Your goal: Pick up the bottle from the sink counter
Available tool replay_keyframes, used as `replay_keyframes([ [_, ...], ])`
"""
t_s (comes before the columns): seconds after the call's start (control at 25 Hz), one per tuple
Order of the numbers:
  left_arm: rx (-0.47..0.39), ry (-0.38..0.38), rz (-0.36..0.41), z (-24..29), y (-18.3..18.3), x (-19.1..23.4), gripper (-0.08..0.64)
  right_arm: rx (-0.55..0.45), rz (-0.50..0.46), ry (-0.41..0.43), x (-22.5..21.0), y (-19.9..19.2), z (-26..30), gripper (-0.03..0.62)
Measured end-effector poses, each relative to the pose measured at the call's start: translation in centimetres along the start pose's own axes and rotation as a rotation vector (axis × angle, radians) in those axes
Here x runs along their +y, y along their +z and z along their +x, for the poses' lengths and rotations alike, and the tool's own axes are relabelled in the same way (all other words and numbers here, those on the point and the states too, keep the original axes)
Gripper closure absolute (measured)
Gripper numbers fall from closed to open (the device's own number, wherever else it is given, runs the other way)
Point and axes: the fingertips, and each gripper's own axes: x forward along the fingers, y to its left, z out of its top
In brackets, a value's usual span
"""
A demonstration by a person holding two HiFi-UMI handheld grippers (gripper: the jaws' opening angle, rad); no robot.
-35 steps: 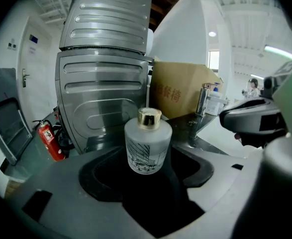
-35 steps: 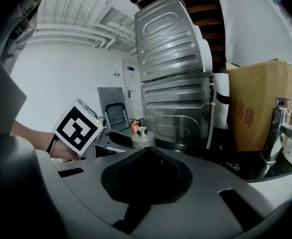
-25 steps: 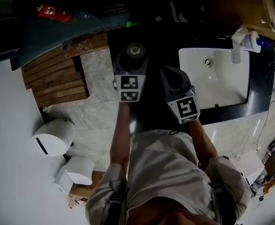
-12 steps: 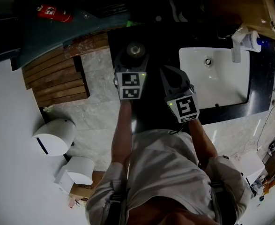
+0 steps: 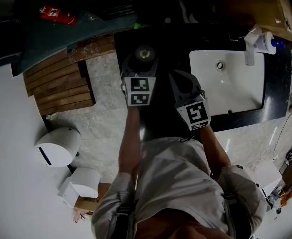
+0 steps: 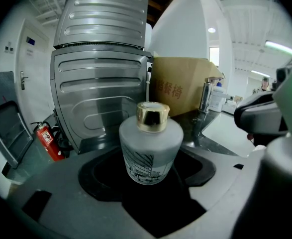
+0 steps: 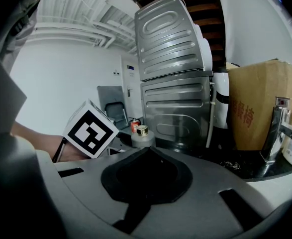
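Observation:
A frosted glass bottle [image 5: 144, 53] with a gold cap stands at the left end of the dark sink counter [image 5: 170, 39]. My left gripper [image 5: 143, 63] is round it. In the left gripper view the bottle [image 6: 150, 151] sits upright in the black hollow between the parted jaws, which hug its sides: the gripper [image 6: 150, 184] is shut on it. My right gripper [image 5: 183, 78] hovers just to the right, over the counter, shut and empty. In the right gripper view its jaws [image 7: 148, 151] meet along a seam, and the bottle [image 7: 142, 132] shows small beyond them, next to the left gripper's marker cube.
A white sink [image 5: 235, 83] with a faucet [image 5: 250, 49] and a soap dispenser [image 5: 271, 44] lies to the right. A ribbed metal unit [image 6: 101, 83] and a cardboard box [image 6: 180, 91] stand behind the bottle. Left of the counter are wooden slats [image 5: 58, 83] and a fire extinguisher [image 5: 56, 14].
The left gripper's marker cube has crept slightly forward toward the bottle. The bottle and the right gripper have kept their places.

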Motion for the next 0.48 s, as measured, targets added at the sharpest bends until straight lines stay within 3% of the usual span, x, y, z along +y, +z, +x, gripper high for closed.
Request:
replay_keyframes([
  [0.48,-0.004,-0.009,0.019,-0.64,-0.43,-0.77,0.247,-0.009,-0.007,-0.019,0.01,0.19,-0.99,0.600],
])
